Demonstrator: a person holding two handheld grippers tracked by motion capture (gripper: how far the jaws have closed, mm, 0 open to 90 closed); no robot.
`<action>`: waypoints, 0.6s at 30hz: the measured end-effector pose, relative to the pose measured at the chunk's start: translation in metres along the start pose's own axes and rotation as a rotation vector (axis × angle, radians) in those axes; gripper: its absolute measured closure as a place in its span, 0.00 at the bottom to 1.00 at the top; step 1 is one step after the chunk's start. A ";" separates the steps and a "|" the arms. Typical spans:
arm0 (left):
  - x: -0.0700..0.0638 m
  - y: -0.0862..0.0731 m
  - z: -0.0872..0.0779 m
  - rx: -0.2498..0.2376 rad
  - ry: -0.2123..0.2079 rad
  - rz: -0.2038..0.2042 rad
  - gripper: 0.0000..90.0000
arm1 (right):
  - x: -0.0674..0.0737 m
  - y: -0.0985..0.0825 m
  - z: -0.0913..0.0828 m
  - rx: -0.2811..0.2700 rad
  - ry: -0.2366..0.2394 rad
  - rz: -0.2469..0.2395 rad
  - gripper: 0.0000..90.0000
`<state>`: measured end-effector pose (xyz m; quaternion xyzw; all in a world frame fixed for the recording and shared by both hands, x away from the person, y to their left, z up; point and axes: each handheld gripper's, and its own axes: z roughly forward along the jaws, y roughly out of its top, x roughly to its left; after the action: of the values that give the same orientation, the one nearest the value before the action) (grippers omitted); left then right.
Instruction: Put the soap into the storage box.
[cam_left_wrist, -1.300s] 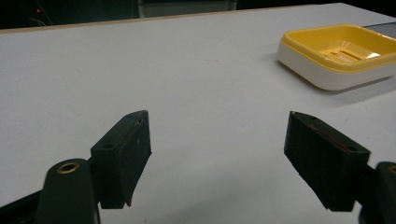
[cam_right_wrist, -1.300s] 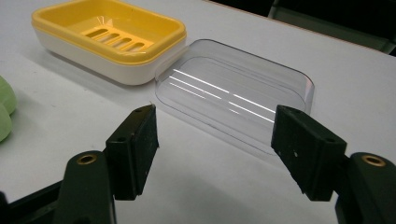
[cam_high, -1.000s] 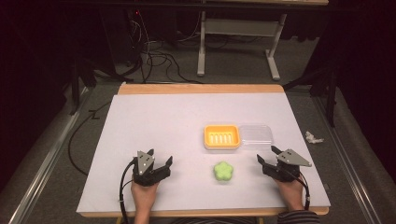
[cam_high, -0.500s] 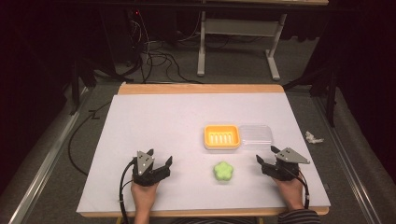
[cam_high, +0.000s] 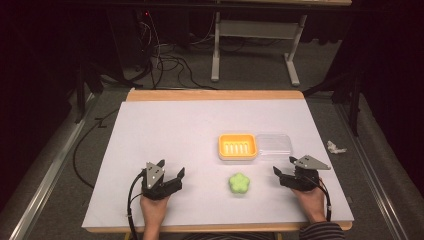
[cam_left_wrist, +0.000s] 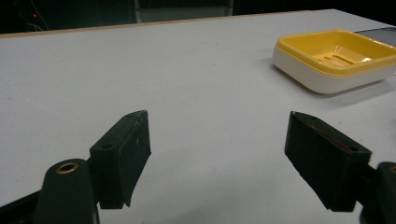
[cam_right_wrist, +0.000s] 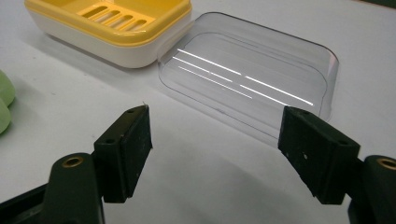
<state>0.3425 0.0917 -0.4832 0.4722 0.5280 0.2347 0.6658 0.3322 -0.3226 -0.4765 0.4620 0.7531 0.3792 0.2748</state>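
1. Two black fingers (cam_right_wrist: 126, 149) of the right gripper (cam_high: 292, 172) stood spread apart, with bare table between them; its jaws had just been opening, and nothing was held.
2. Beyond those fingers, in the right gripper view, lay a clear plastic lid (cam_right_wrist: 252, 79), flat on the table and well within reach of the opening.
3. Touching the lid's far edge sat a yellow soap dish (cam_right_wrist: 112, 28) on its white base, with slots in its floor.
4. At the left border of that view showed part of a green soap (cam_right_wrist: 4, 105), shaped like a flower.
5. From the high view, the green soap (cam_high: 239, 183) rested on the white table (cam_high: 165, 130) between the two grippers, nearer the right one and just in front of the soap dish (cam_high: 237, 146).
6. The lid (cam_high: 273, 145) lay beside the dish on its right, above the right gripper.
7. The left gripper (cam_high: 170, 176) also had its fingers (cam_left_wrist: 123, 154) spread wide, with nothing between them but table.
8. In the left gripper view, the soap dish (cam_left_wrist: 336, 58) stood well apart, up at the right.
9. Each hand, the left hand (cam_high: 153, 212) and the right hand (cam_high: 313, 202), rested low near the table's front edge.
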 end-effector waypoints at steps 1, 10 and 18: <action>0.000 0.000 0.000 0.000 0.000 0.000 0.26 | 0.000 0.000 0.000 0.000 0.000 0.000 0.29; 0.000 -0.001 0.001 -0.002 0.006 0.009 0.26 | 0.004 0.002 -0.012 -0.022 0.076 0.002 0.29; 0.000 -0.001 0.001 0.004 0.011 0.011 0.26 | 0.020 0.012 -0.022 -0.027 0.148 -0.060 0.30</action>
<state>0.3433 0.0906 -0.4838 0.4751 0.5296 0.2400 0.6605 0.3127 -0.3081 -0.4559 0.4064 0.7796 0.4140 0.2359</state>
